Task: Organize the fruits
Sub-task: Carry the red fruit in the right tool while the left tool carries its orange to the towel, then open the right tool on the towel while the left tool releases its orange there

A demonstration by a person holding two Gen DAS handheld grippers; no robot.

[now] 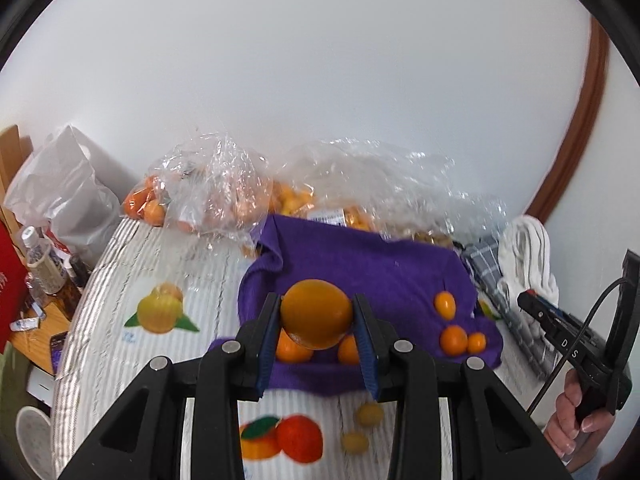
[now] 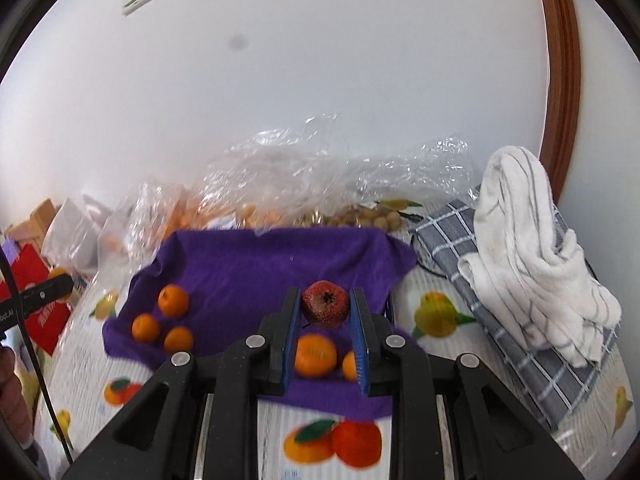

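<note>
Holding a round orange fruit [image 1: 316, 314] in left claw [image 1: 316, 316], dark-red pomegranate [image 2: 325, 308] in right claw [image 2: 325, 312]; grips should stay firm, clearing purple cloth [image 2: 260, 272].

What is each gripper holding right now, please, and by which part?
Left gripper: an orange, pinched across its sides. Right gripper: a pomegranate, pinched across its sides, crown facing the camera.

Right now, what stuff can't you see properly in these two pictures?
- Left wrist view: the orange held in the left gripper hides most of two oranges behind it on the purple towel.
- Right wrist view: the right gripper, holding a dark red fruit, has a finger covering part of a small orange.
- Both views: crinkly plastic bags blur the fruit inside; no counting it.
- Left wrist view: bottles at the left edge are too small and blurred to read.
</note>
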